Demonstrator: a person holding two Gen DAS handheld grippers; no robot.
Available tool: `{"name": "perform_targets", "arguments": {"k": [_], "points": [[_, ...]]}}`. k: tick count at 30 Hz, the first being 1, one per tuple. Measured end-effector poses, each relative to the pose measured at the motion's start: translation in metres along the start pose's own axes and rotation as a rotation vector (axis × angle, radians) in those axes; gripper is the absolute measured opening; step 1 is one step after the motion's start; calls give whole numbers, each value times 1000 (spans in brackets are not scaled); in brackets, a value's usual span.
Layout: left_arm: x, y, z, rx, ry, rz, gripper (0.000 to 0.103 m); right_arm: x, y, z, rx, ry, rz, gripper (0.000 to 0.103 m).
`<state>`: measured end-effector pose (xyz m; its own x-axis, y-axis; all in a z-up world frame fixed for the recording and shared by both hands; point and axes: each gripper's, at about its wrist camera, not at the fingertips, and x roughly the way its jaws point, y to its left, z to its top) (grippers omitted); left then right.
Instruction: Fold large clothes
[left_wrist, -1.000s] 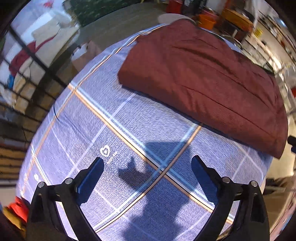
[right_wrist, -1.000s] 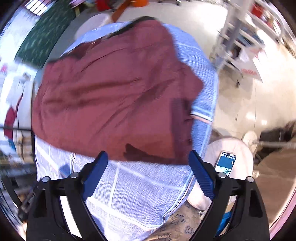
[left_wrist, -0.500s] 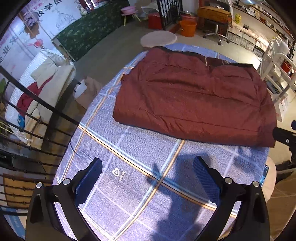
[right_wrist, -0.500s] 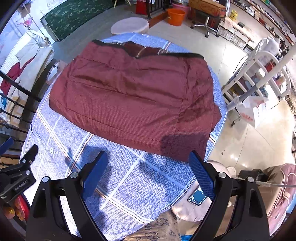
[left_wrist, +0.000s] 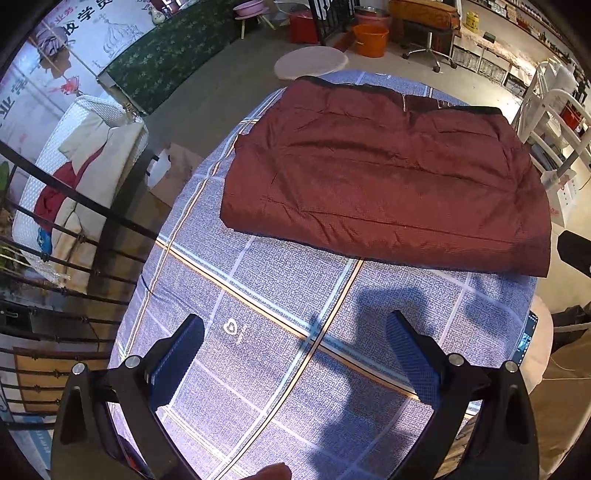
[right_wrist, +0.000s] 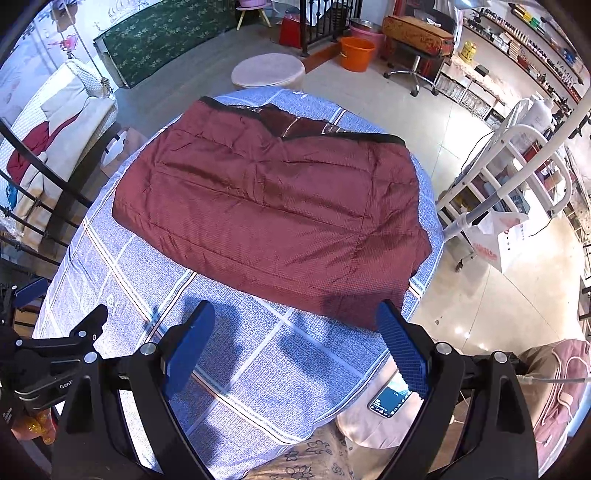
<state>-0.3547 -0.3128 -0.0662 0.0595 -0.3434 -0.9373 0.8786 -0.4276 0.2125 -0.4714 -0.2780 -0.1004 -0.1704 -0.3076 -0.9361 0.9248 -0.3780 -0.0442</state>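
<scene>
A dark red garment (left_wrist: 384, 177) lies folded flat in a rough rectangle on the far half of a table covered with a blue plaid cloth (left_wrist: 288, 317). It also shows in the right wrist view (right_wrist: 273, 206), with a dark collar edge at its far side. My left gripper (left_wrist: 295, 354) is open and empty, held above the near cloth, apart from the garment. My right gripper (right_wrist: 295, 343) is open and empty above the near right part of the table, close to the garment's near right corner.
A phone (right_wrist: 389, 398) lies on a round stool by the table's near right edge. A white rack (right_wrist: 509, 177) stands at the right. A black railing (left_wrist: 74, 229) and a white seat (left_wrist: 66, 177) are at the left. A round stool (left_wrist: 310, 62) and orange bucket (left_wrist: 369, 38) stand beyond the table.
Both grippers have pulled back and risen from the garment, so more of the table and room shows. The garment lies still. Both stay open.
</scene>
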Motion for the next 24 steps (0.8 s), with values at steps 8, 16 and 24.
{"name": "perform_targets", "arguments": {"k": [8,16,24], "points": [[-5,-1,-1,4,-4,11,97,-2,1,-4,3,1,11,88],[-9,-2,-1,-1,-8,4,97,-1,1,-6,-1,5,12,88],[-8,-2,-3,-8,-1,12,97,1,1,-7,-1,14,23,88]]}}
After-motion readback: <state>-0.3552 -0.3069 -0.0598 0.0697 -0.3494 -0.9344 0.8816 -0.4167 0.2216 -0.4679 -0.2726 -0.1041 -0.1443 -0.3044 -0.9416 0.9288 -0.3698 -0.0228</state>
